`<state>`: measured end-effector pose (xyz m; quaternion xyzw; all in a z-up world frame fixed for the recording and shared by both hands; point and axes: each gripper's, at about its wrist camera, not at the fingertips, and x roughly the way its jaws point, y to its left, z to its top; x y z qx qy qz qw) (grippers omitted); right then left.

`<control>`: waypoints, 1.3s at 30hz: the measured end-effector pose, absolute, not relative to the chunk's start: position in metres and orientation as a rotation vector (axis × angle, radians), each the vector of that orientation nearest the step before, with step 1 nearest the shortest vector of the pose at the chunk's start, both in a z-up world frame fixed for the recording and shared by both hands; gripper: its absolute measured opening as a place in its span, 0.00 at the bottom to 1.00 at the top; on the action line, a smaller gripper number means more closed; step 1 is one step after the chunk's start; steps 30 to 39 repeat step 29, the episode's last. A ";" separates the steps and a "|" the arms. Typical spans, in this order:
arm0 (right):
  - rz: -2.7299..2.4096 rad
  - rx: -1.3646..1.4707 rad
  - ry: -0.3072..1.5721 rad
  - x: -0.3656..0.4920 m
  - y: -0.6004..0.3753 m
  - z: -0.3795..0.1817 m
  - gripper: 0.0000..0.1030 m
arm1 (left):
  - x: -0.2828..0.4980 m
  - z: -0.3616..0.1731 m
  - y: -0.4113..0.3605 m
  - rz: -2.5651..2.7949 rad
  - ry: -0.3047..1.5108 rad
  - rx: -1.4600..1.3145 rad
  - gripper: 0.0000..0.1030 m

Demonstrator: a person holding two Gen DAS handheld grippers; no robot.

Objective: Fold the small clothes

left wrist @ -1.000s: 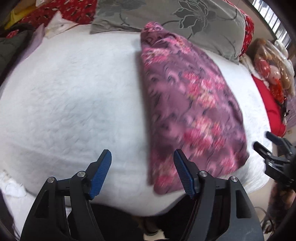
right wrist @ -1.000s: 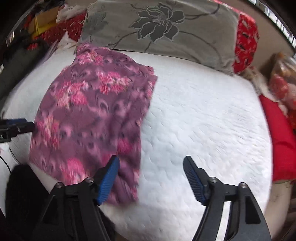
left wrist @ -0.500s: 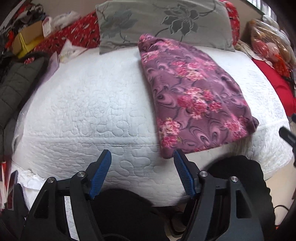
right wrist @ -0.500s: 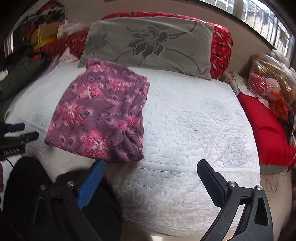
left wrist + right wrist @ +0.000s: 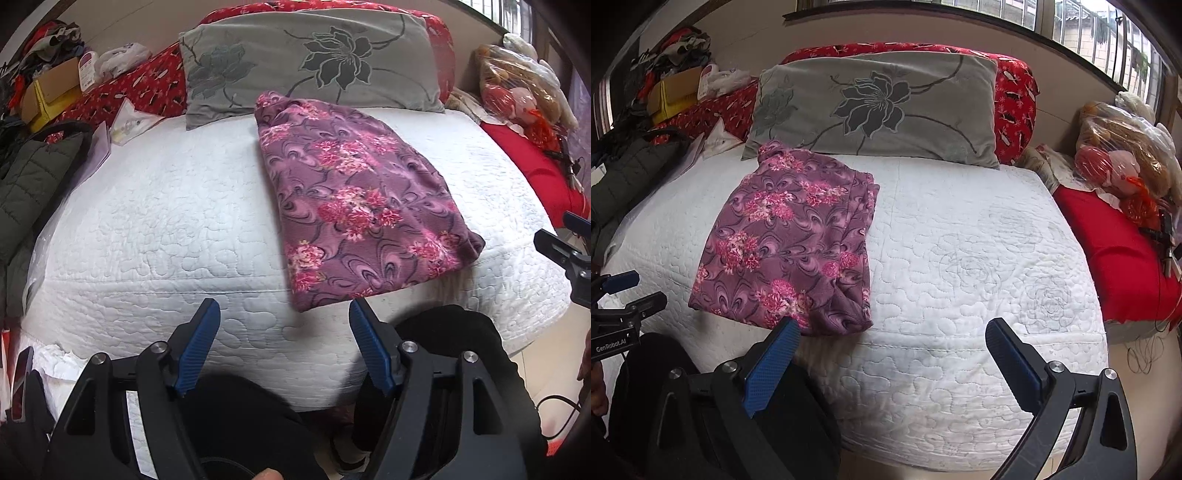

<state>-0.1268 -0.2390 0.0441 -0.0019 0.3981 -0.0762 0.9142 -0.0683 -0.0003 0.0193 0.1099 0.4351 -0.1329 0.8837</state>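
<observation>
Jaws of both grippers gape empty, short of the folded floral garment (image 5: 354, 206) on the bed (image 5: 155, 221).

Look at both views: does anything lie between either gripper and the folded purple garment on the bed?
Nothing visible does. The garment lies alone on the white quilt; the left gripper and right gripper stand open, short of its near edge.

The right gripper (image 5: 569, 243) is mostly chopped off by the left wrist view's right edge, so only two finger ends poke in. The red pillow (image 5: 1015, 92) sits mostly hidden behind the grey pillow (image 5: 875, 107), and the clutter pile (image 5: 672, 48) is too jumbled to sort out
</observation>
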 end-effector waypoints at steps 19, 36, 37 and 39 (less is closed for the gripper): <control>-0.160 0.041 0.833 -0.133 -0.245 0.042 0.98 | -0.088 0.031 -0.024 -0.375 0.909 0.225 0.70; -0.169 0.056 0.834 -0.135 -0.250 0.041 0.99 | -0.094 0.036 -0.038 -0.383 0.888 0.249 0.70; -0.169 0.056 0.834 -0.135 -0.250 0.041 0.99 | -0.094 0.036 -0.038 -0.383 0.888 0.249 0.70; -0.169 0.056 0.834 -0.135 -0.250 0.041 0.99 | -0.094 0.036 -0.038 -0.383 0.888 0.249 0.70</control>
